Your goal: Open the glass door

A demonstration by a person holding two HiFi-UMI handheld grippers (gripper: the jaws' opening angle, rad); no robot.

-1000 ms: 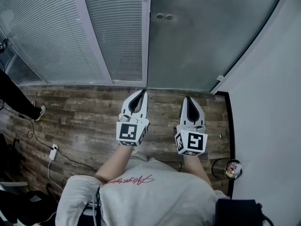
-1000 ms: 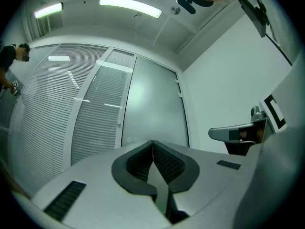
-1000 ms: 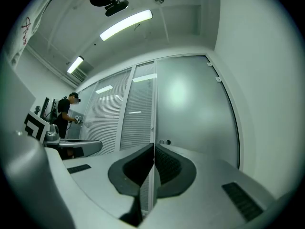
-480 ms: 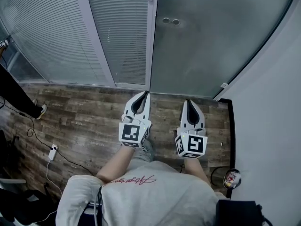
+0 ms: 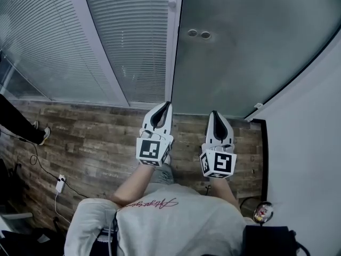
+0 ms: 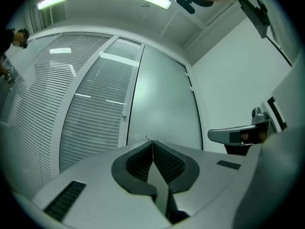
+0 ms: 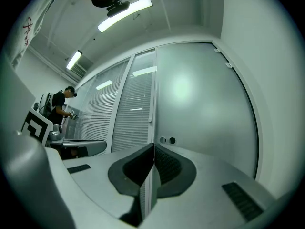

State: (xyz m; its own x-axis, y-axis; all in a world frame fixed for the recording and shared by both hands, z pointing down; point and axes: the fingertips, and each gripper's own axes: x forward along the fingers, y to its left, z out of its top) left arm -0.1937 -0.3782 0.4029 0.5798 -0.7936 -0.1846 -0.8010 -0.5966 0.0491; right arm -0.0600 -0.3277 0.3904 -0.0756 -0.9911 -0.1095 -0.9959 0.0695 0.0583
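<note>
The frosted glass door (image 5: 245, 47) stands closed straight ahead, with two small round fittings (image 5: 199, 34) near its left edge; the same door (image 7: 205, 104) and fittings (image 7: 167, 140) show in the right gripper view, and the door (image 6: 164, 104) also shows in the left gripper view. My left gripper (image 5: 167, 105) and right gripper (image 5: 213, 112) are held side by side in front of the door, short of it, both pointing at it. Both are shut with nothing between the jaws (image 6: 152, 142) (image 7: 153, 146).
Left of the door are glass panels with blinds (image 5: 80, 41) in white frames. A white wall (image 5: 309, 143) runs along the right. The floor is wood plank (image 5: 90, 143), with a cable and plug (image 5: 60, 184) at left. A person (image 7: 61, 106) stands far left.
Both grippers and the person carrying them have moved forward toward the door; the door and blinds appear closer and larger in the head view. The jaws stayed shut.
</note>
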